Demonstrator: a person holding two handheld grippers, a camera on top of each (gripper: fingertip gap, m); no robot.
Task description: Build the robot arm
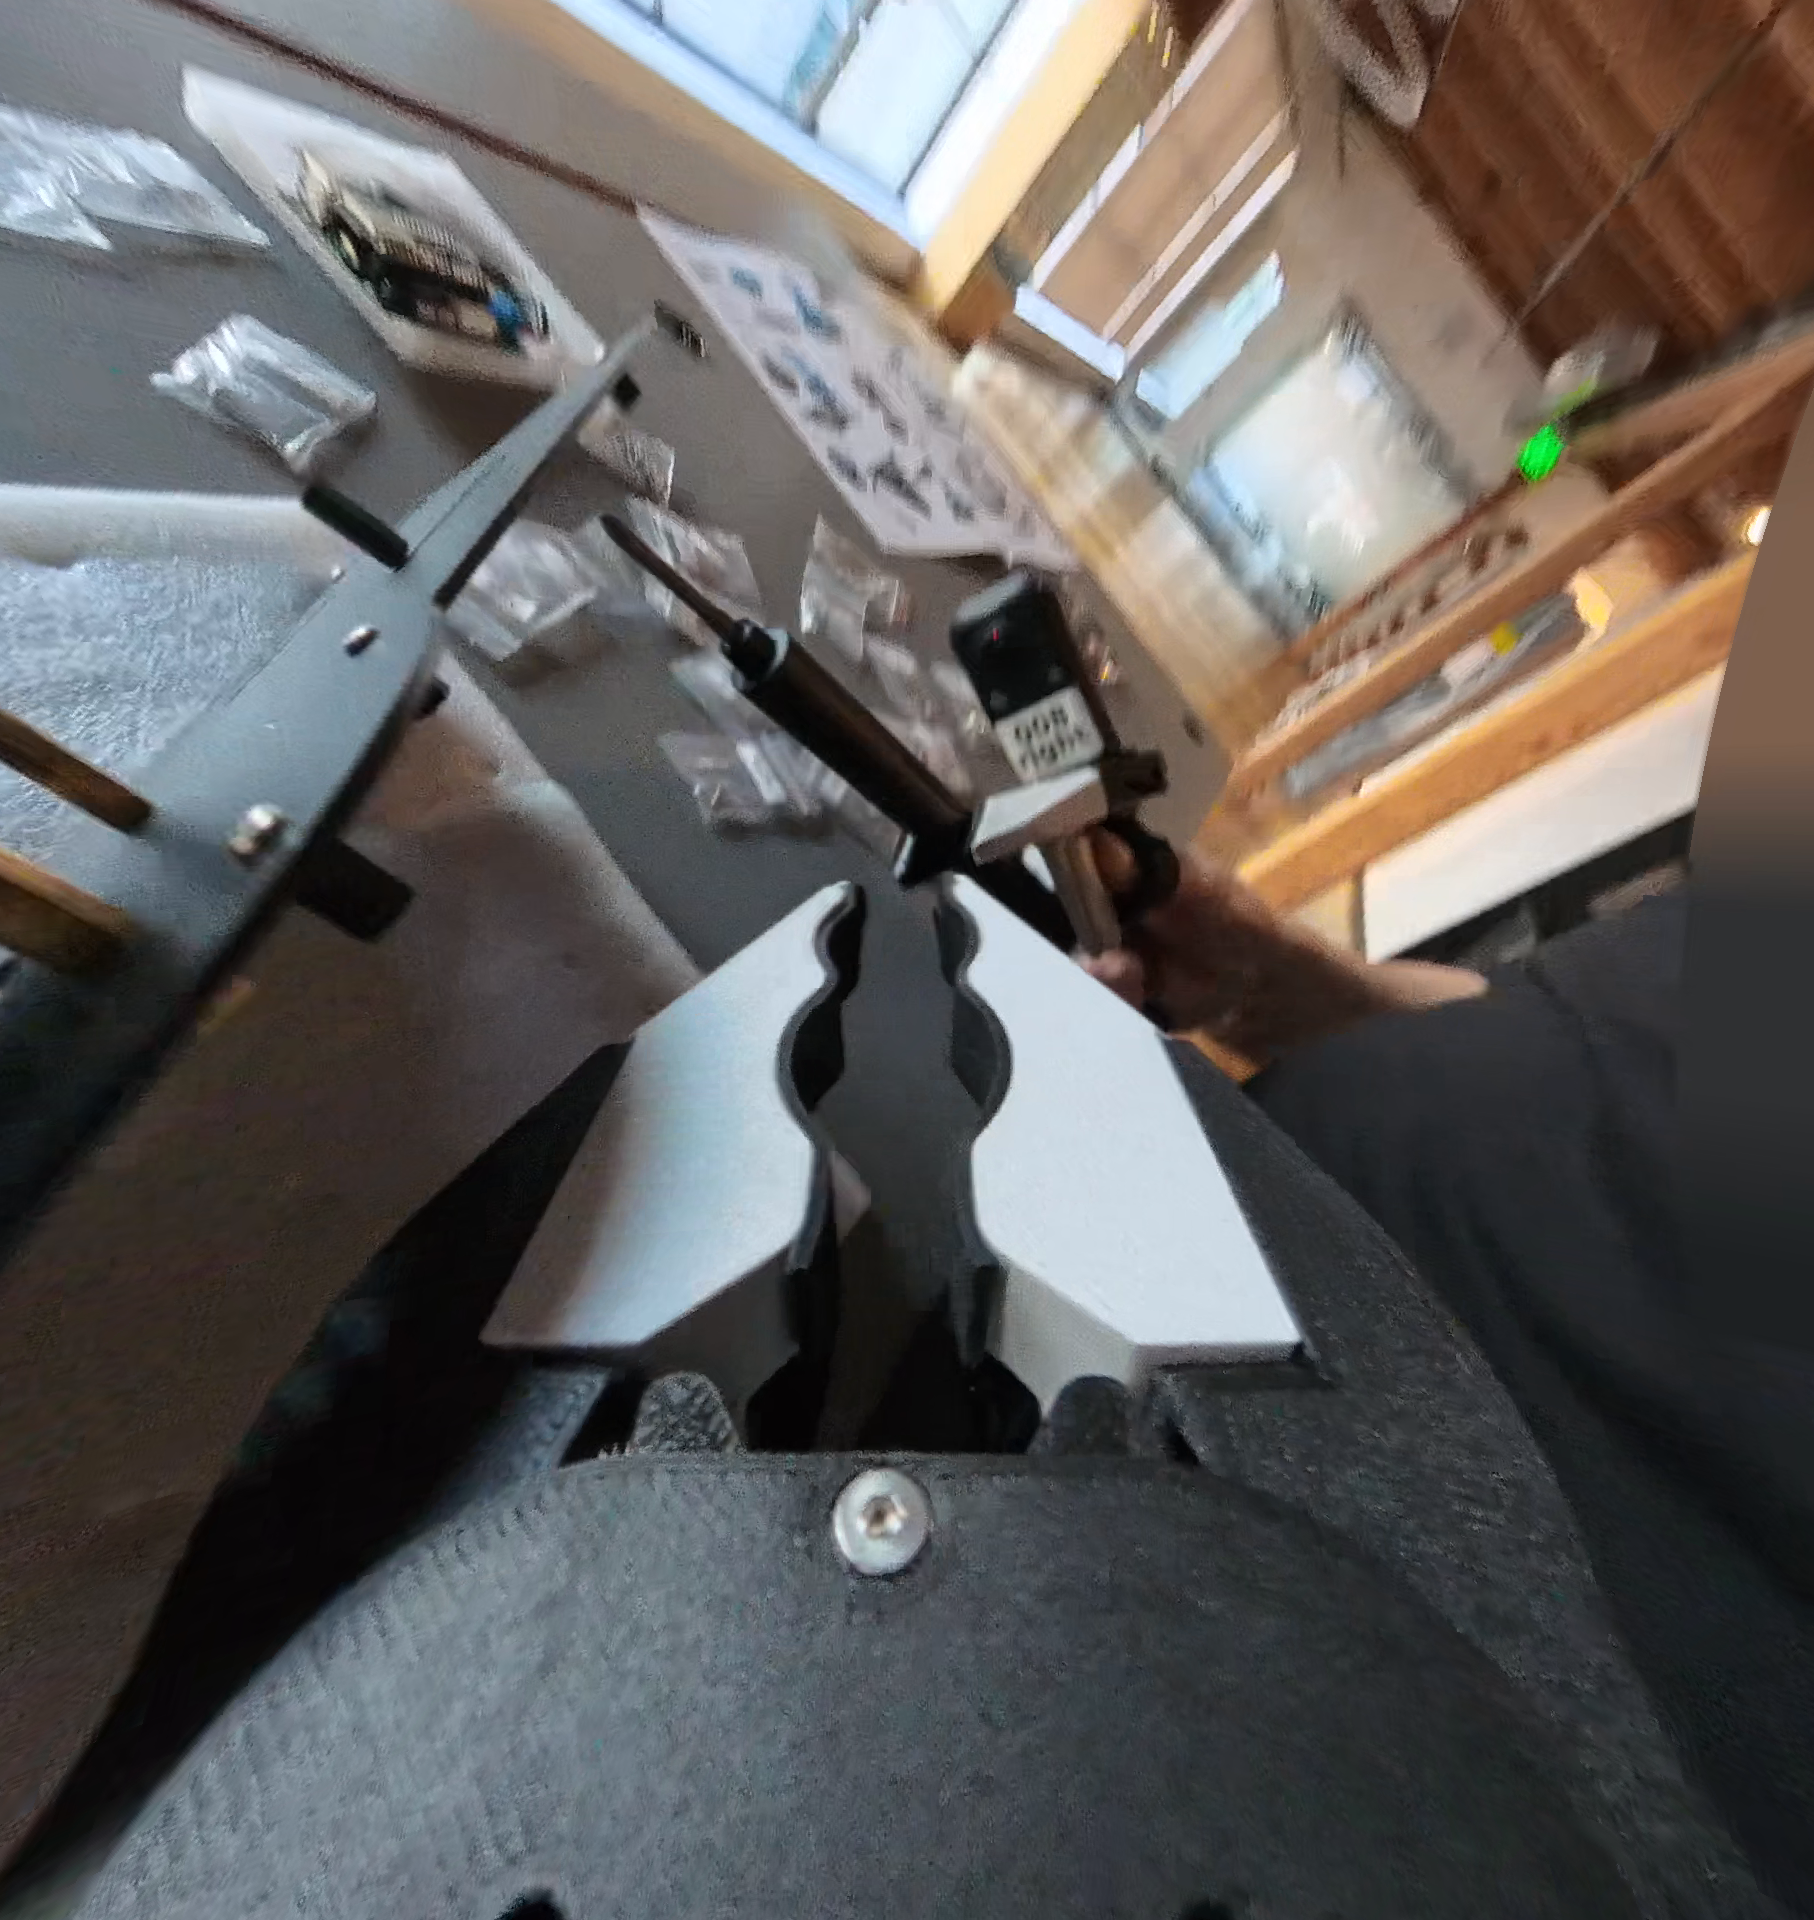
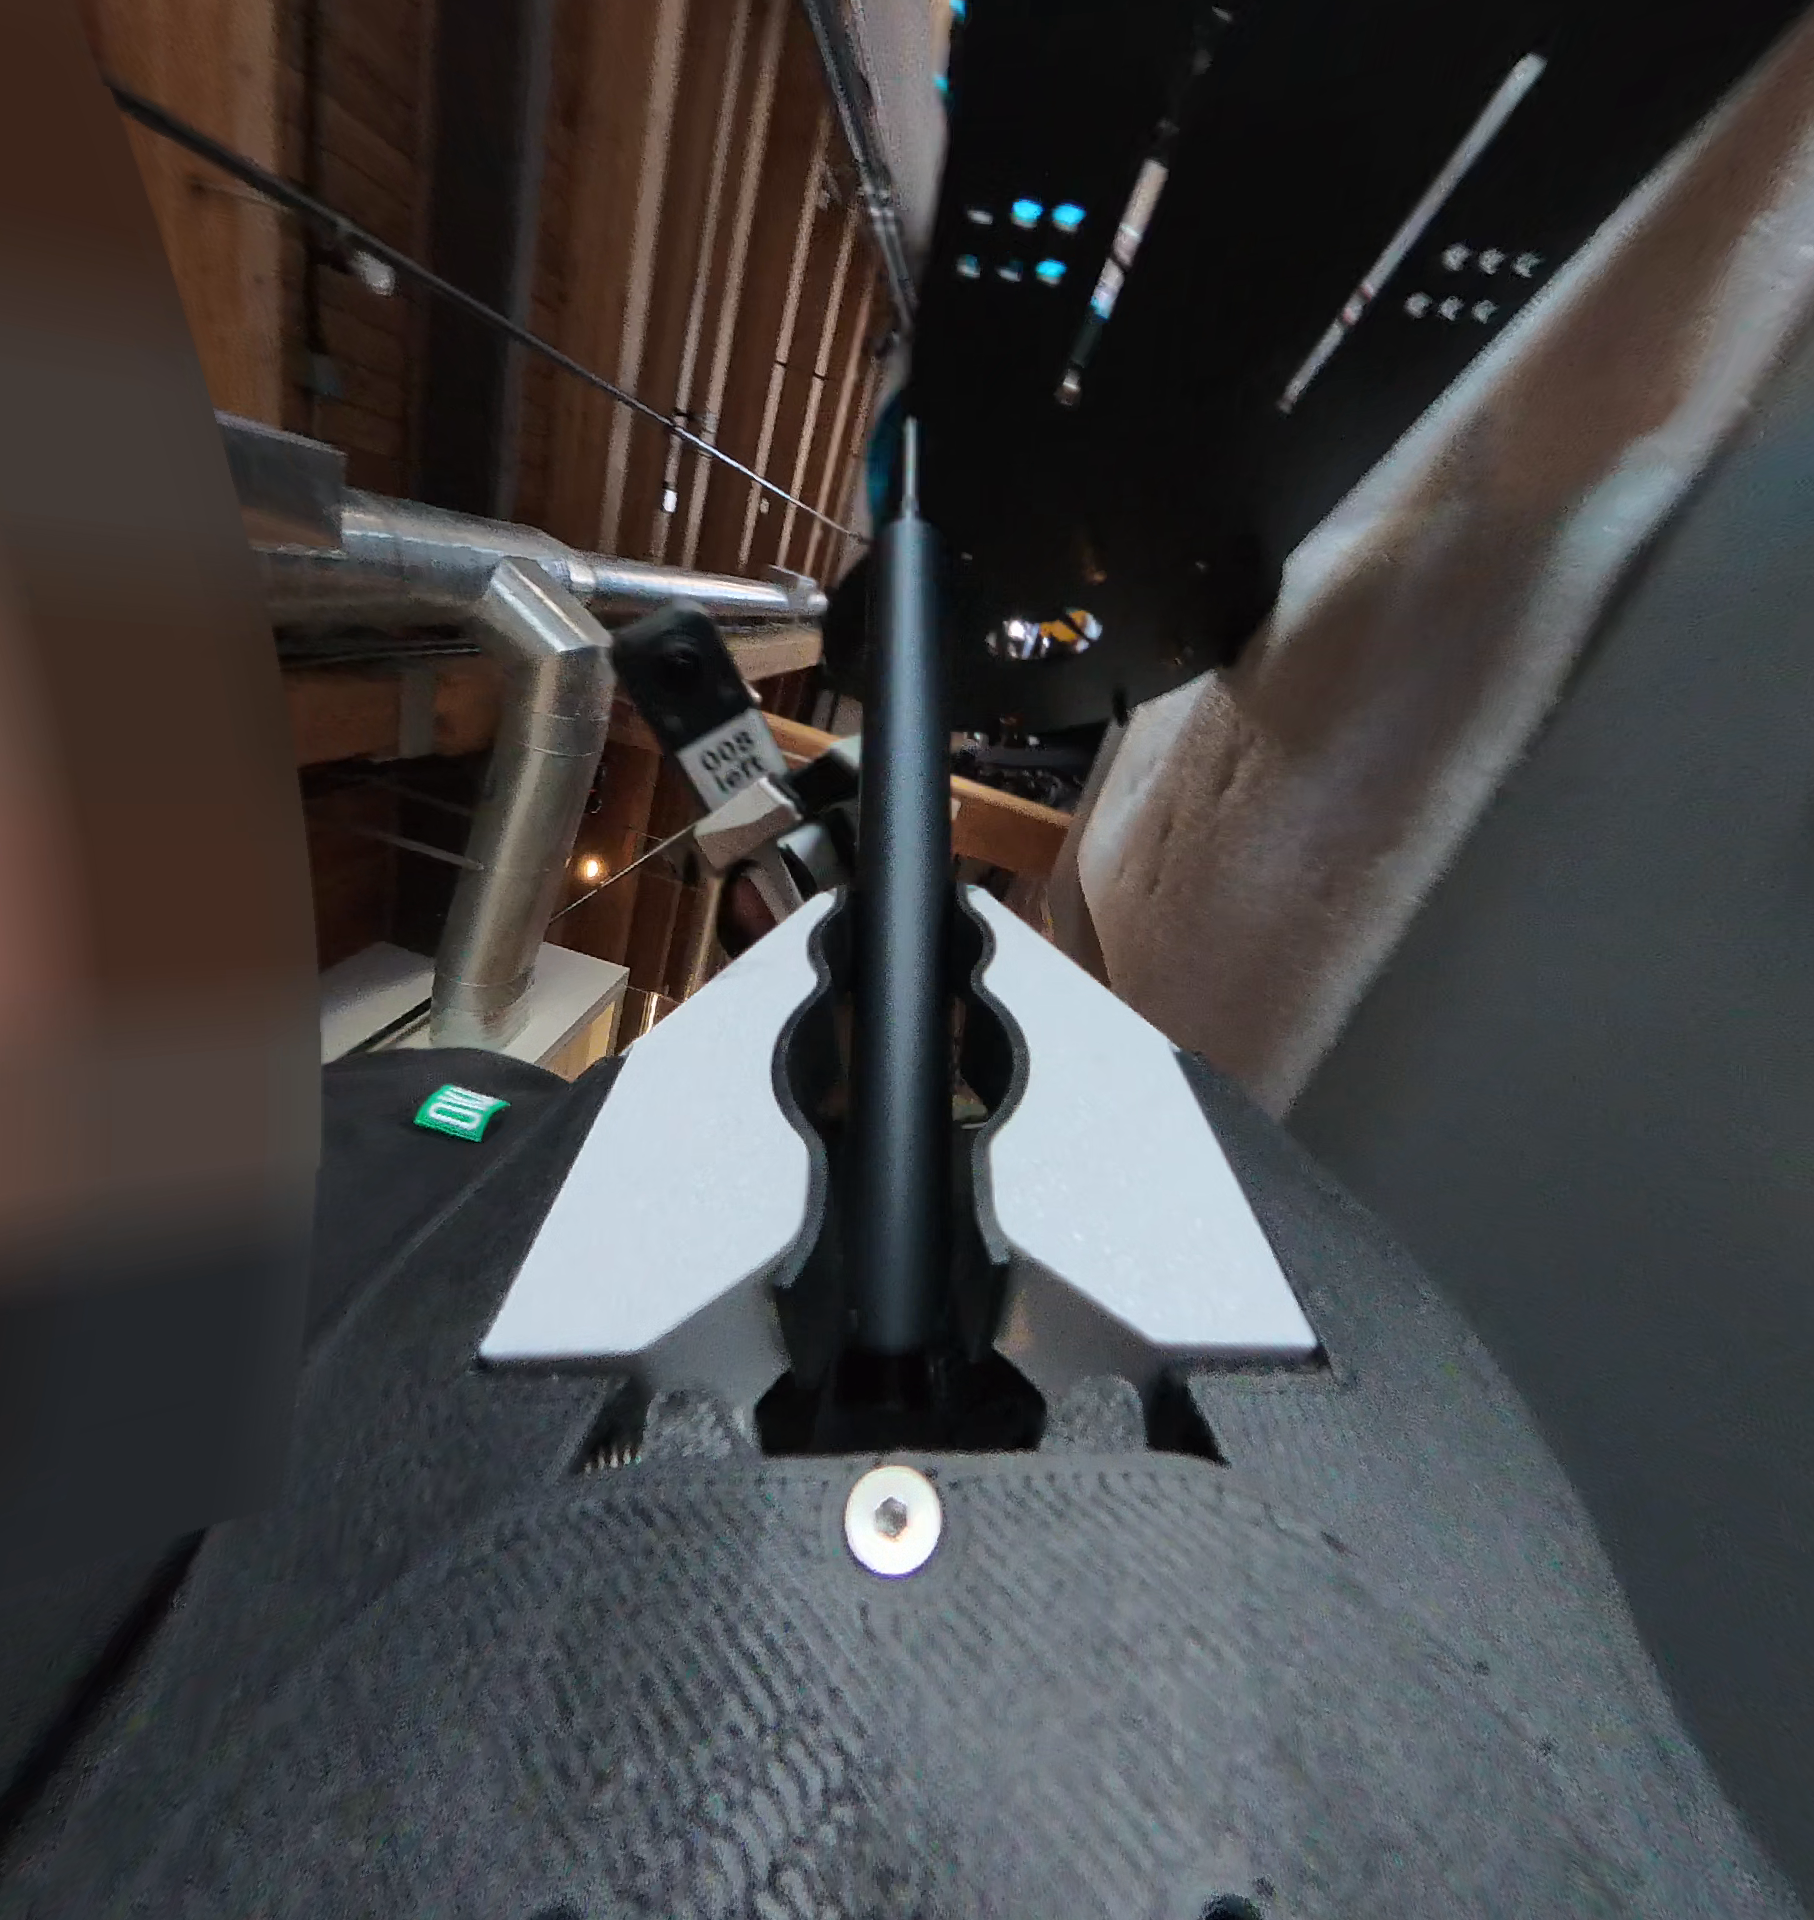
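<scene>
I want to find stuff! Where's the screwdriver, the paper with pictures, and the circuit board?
screwdriver (image 2: 901, 935): right wrist view, middle of its black handle.
paper with pictures (image 1: 851, 405): left wrist view, sheet's middle.
circuit board (image 1: 415, 249): left wrist view, board's middle.

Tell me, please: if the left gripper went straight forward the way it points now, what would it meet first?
Probably the right gripper and the black screwdriver it holds, which lie just beyond the left gripper fingertips in the left wrist view. Depth is unclear, so they may sit slightly off that line.
</scene>
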